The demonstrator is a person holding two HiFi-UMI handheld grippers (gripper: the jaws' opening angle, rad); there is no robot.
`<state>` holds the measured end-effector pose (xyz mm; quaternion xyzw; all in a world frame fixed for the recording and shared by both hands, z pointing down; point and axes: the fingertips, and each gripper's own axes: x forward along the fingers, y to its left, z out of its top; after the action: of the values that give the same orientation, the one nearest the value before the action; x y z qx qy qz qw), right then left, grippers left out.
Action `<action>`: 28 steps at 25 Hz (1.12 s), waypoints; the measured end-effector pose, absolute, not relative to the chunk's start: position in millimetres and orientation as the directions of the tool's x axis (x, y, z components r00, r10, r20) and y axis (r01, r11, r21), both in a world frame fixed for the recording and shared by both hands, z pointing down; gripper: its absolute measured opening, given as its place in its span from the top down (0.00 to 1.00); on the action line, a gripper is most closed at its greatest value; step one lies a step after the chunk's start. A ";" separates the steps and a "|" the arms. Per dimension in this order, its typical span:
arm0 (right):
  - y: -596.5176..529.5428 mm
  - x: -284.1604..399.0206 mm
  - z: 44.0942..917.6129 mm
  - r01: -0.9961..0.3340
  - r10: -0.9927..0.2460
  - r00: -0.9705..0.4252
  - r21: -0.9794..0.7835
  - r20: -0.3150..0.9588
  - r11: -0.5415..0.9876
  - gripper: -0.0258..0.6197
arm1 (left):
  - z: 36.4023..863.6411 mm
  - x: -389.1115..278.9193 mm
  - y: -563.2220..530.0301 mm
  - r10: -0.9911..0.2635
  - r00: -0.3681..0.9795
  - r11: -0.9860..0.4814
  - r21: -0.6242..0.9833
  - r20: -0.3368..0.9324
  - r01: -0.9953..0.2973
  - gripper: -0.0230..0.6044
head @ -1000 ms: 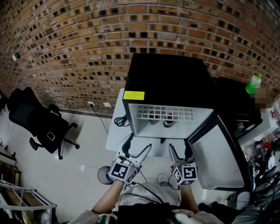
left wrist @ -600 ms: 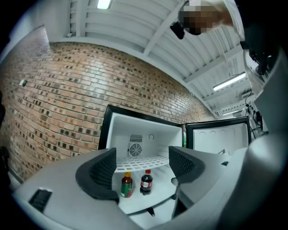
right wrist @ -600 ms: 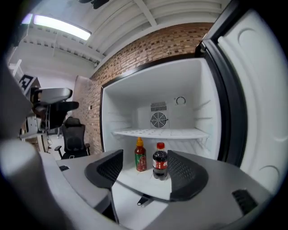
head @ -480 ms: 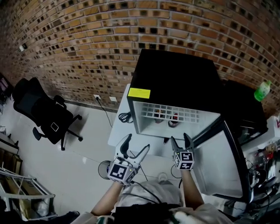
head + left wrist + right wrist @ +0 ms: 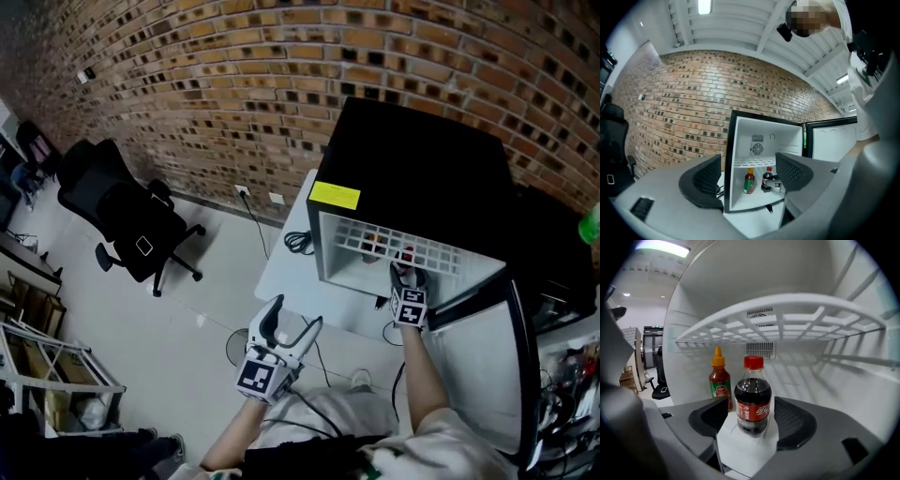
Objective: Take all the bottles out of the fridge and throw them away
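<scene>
A small black fridge [image 5: 412, 178] stands open, white inside. On its floor, under the wire shelf [image 5: 787, 310], stand a cola bottle [image 5: 753, 399] with a red cap and, further left and back, a red sauce bottle [image 5: 720, 383] with a yellow cap. My right gripper [image 5: 410, 277] reaches into the fridge. Its jaws have just been closing; the cola bottle stands between them [image 5: 752, 416], a thin gap showing at the left pad. My left gripper [image 5: 281, 337] hangs open and empty in front of the fridge [image 5: 764, 136], where both bottles [image 5: 767, 177] [image 5: 748, 182] show.
The fridge door [image 5: 478, 366] swings out to the right. The fridge sits on a low white table [image 5: 291, 272] with a coiled cable [image 5: 300, 242]. A black office chair [image 5: 131, 225] stands at the left by the brick wall. A green bottle [image 5: 591, 225] shows at the right edge.
My right gripper has gone forward and down into the fridge, with narrower jaws, and now has the cola bottle between them. The left gripper has shifted a little.
</scene>
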<state>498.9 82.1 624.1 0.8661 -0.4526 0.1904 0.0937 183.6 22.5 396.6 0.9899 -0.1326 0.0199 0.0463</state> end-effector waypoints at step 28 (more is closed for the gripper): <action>79.6 302.3 627.5 -0.973 -0.868 0.138 -0.098 0.476 -0.208 0.46 | 444.9 100.6 -22.3 -0.456 0.882 -0.874 0.128 0.121 -0.470 0.39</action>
<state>302.3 79.6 627.5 0.7450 -0.6179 0.2217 0.1181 100.6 -22.3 444.9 0.9669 -0.2394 0.0438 0.0769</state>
